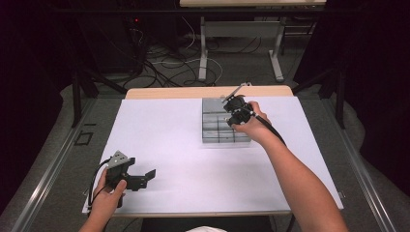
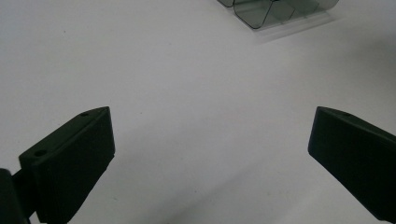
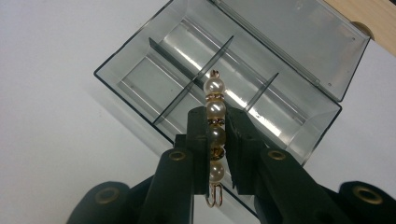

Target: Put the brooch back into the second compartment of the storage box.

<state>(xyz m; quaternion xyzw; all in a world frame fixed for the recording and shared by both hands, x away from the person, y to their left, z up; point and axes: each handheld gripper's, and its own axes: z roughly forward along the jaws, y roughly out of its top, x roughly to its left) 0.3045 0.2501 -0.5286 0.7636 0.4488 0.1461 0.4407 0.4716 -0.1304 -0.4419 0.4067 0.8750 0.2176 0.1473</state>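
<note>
My right gripper [image 3: 216,122] is shut on a pearl hair clip [image 3: 215,95], a gold pin with several white pearls in a row, held above a clear grey compartment box [image 3: 140,79] with its lid open. In the high view that gripper [image 1: 236,110] hovers over the box [image 1: 212,129] at the middle right of the white sheet. My left gripper [image 1: 145,178] rests near the front left corner of the sheet, open, nothing between its fingers [image 2: 74,158]. A corner of the box [image 2: 261,14] peeks in at the top of the left gripper view.
The white sheet [image 1: 164,140] covers a wooden table [image 1: 164,93]. The box's thin dividers [image 3: 194,77] split it into several compartments. Beyond the table stand desk legs [image 1: 203,53] and tangled cables [image 1: 164,63] on the floor.
</note>
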